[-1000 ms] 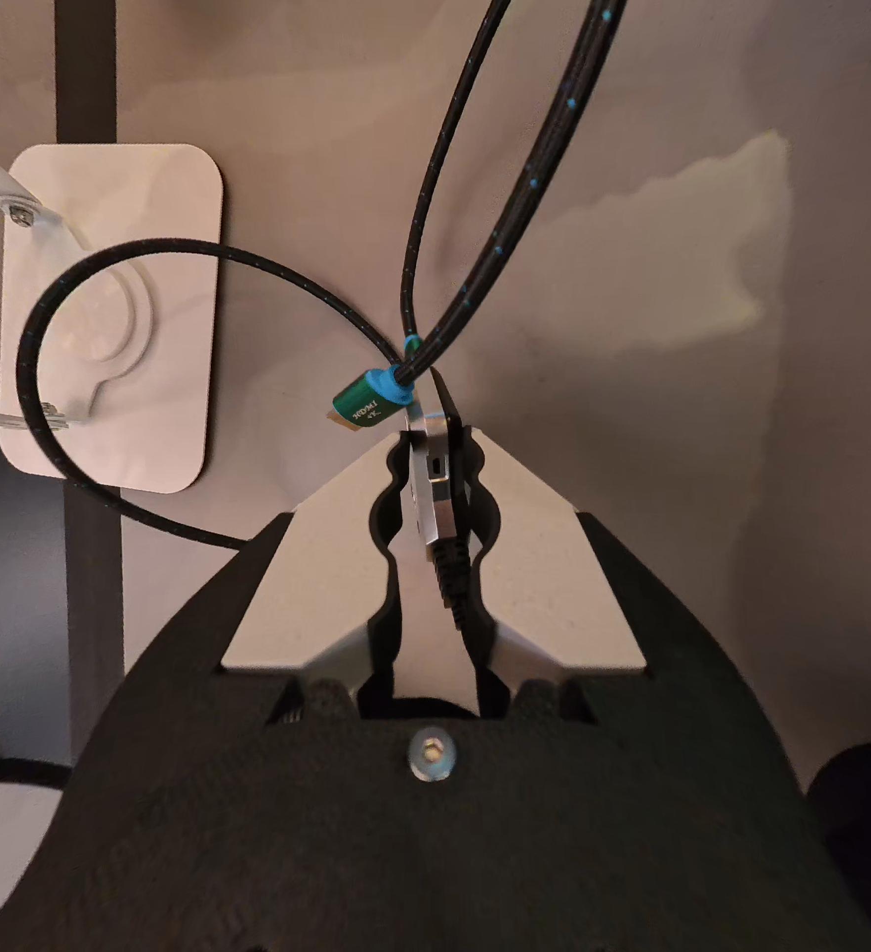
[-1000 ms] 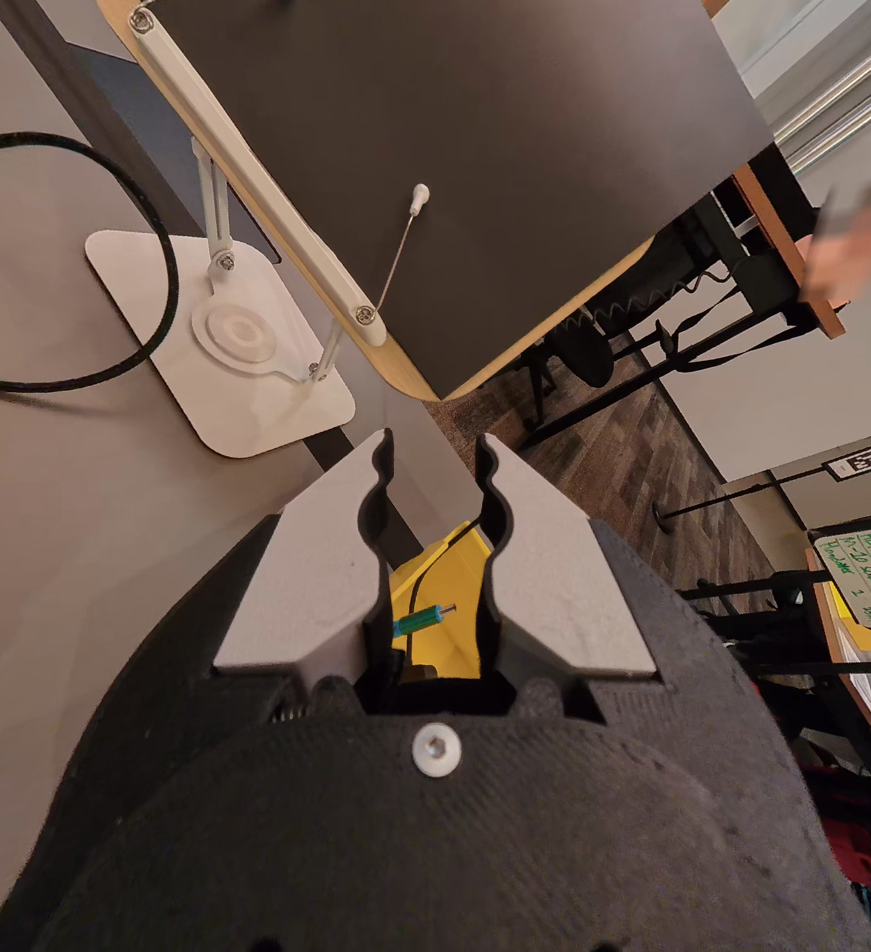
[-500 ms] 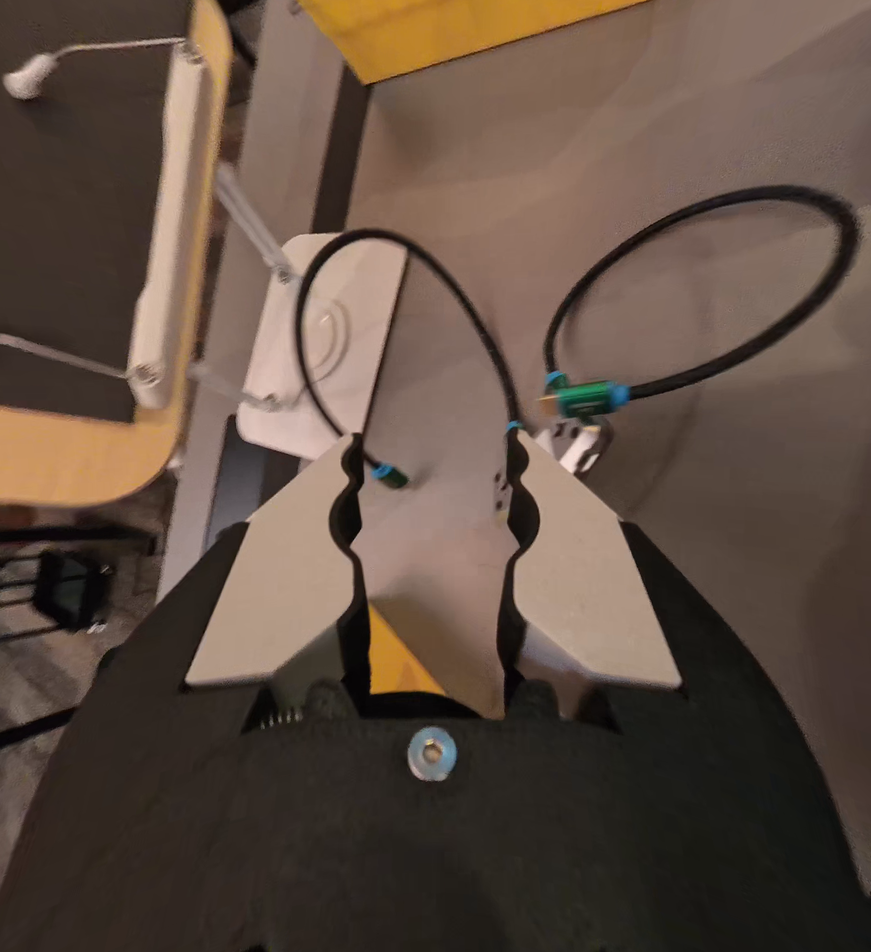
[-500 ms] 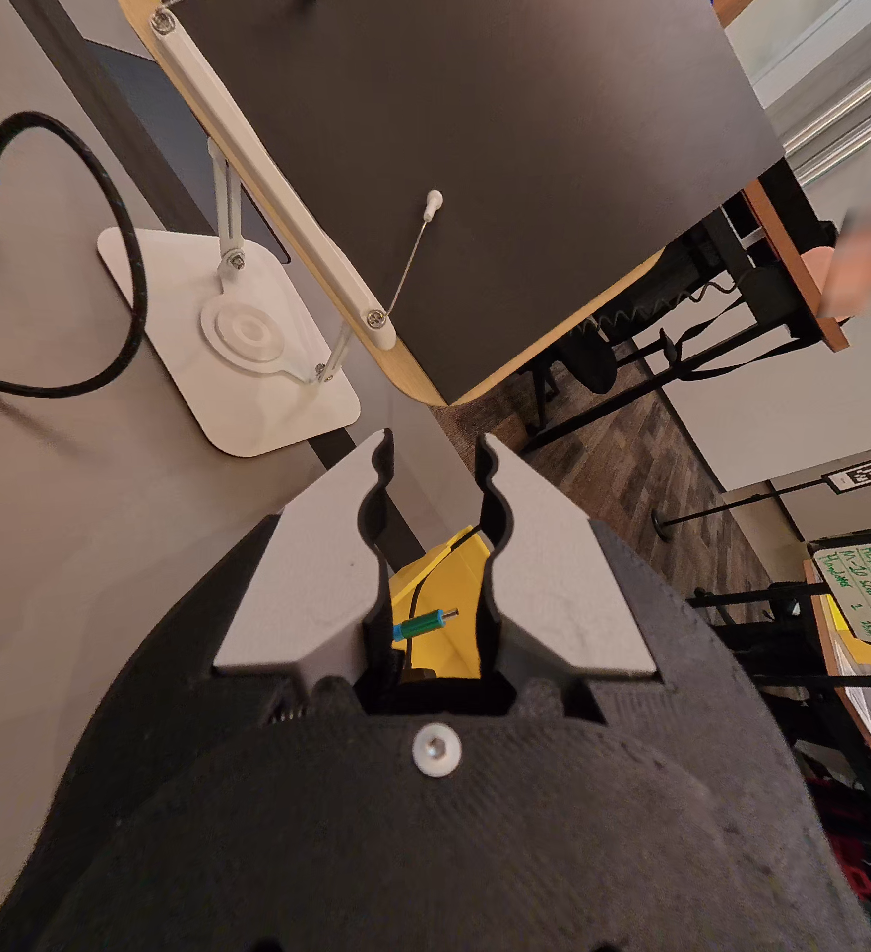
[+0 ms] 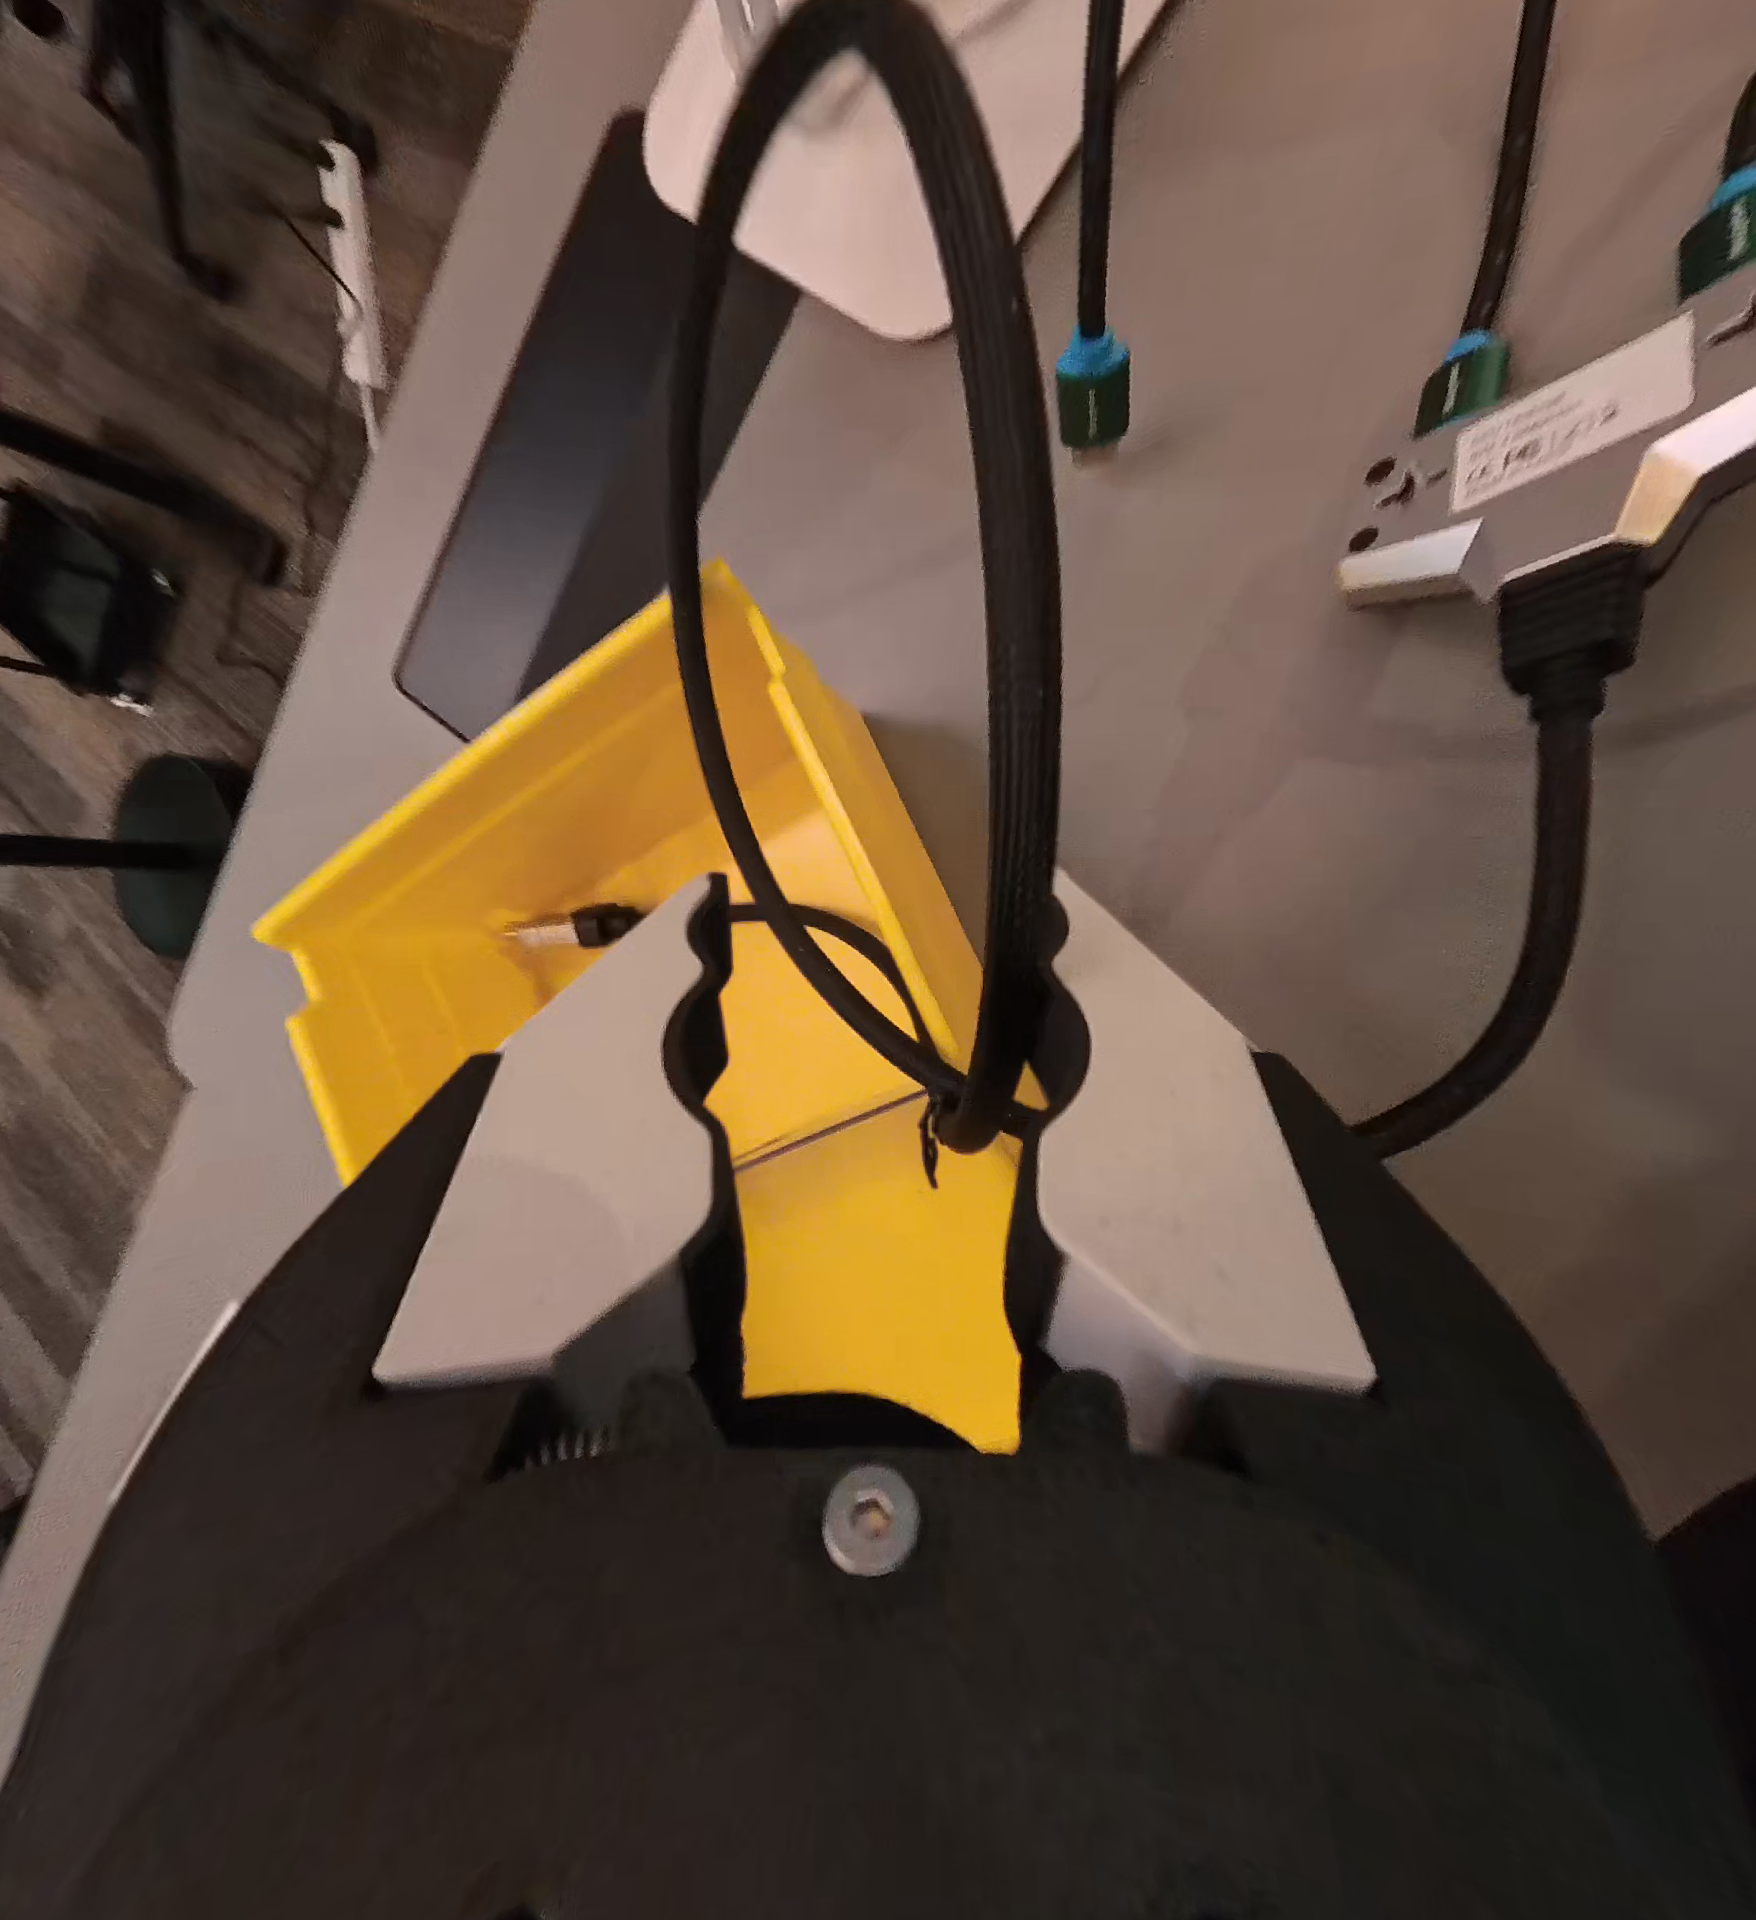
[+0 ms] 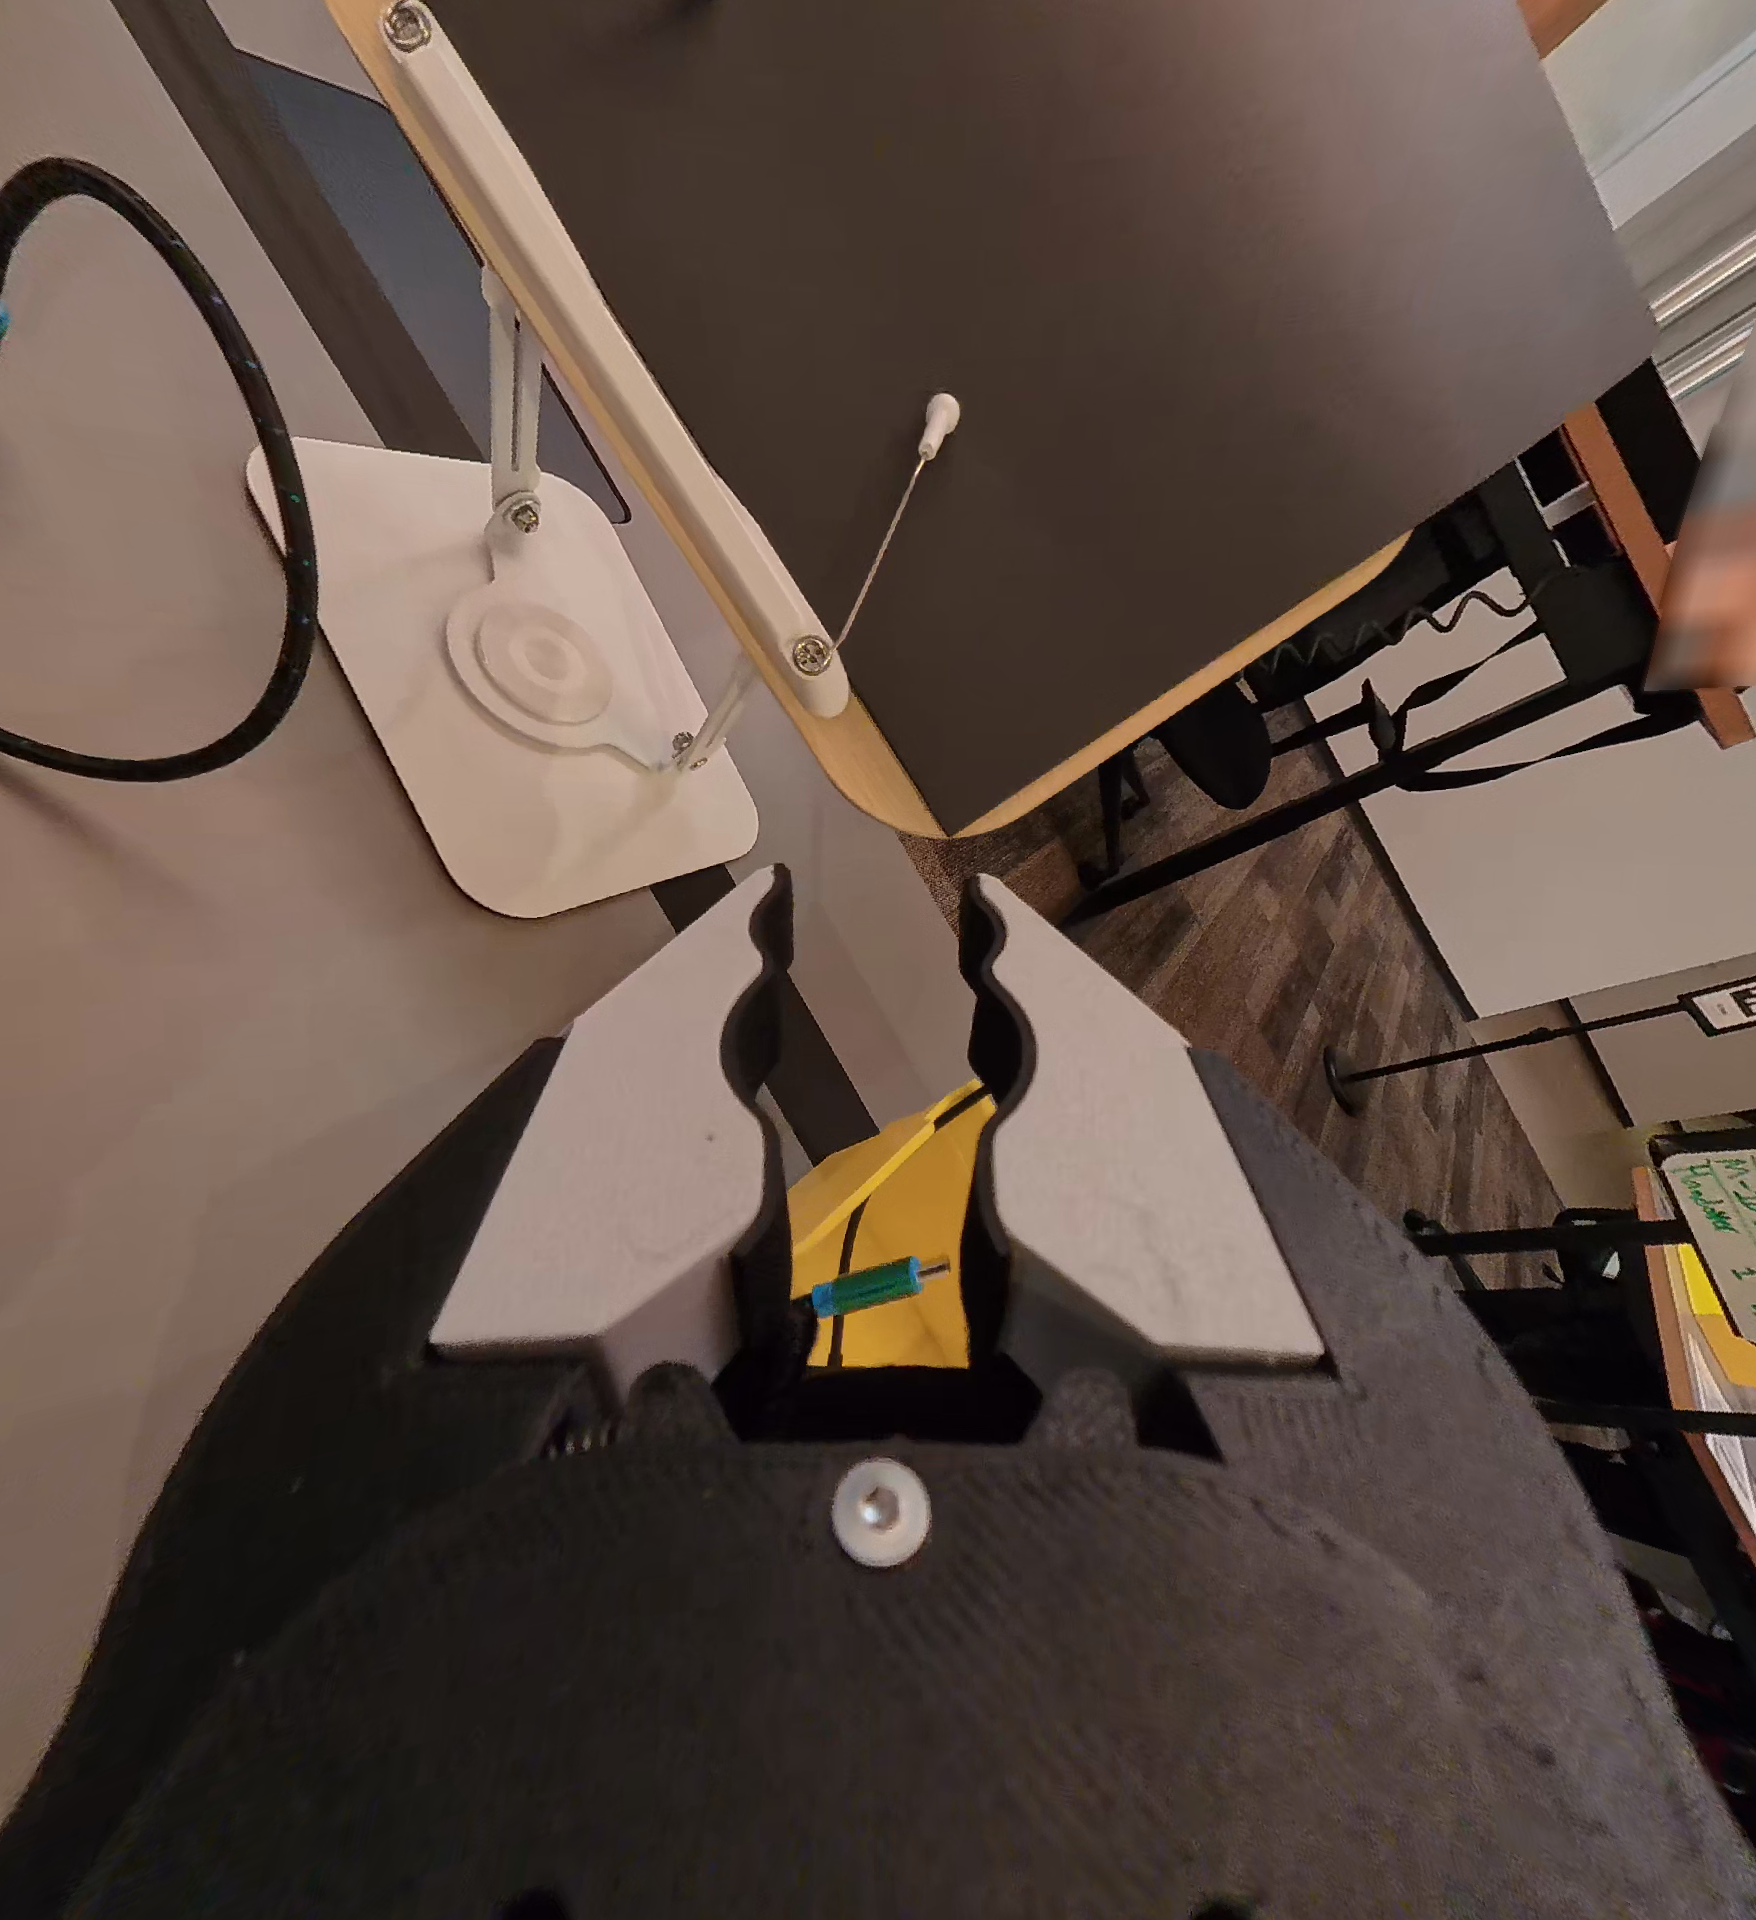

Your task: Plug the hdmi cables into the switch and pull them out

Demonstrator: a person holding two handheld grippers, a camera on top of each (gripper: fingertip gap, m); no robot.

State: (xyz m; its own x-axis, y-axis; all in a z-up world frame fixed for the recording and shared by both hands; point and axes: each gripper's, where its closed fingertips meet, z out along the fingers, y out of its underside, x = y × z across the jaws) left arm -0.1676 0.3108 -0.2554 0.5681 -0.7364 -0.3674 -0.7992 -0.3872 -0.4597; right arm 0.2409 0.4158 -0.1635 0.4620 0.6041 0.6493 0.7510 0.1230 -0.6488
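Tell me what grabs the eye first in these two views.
The yellow bin at the table edge stands out, right in front of the open left claw, with a black cable loop arching over it. To the right lies the silver switch, green plugs at its far side.

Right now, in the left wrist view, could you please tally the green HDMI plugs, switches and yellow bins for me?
green HDMI plugs: 3
silver switch: 1
yellow bin: 1
Total: 5
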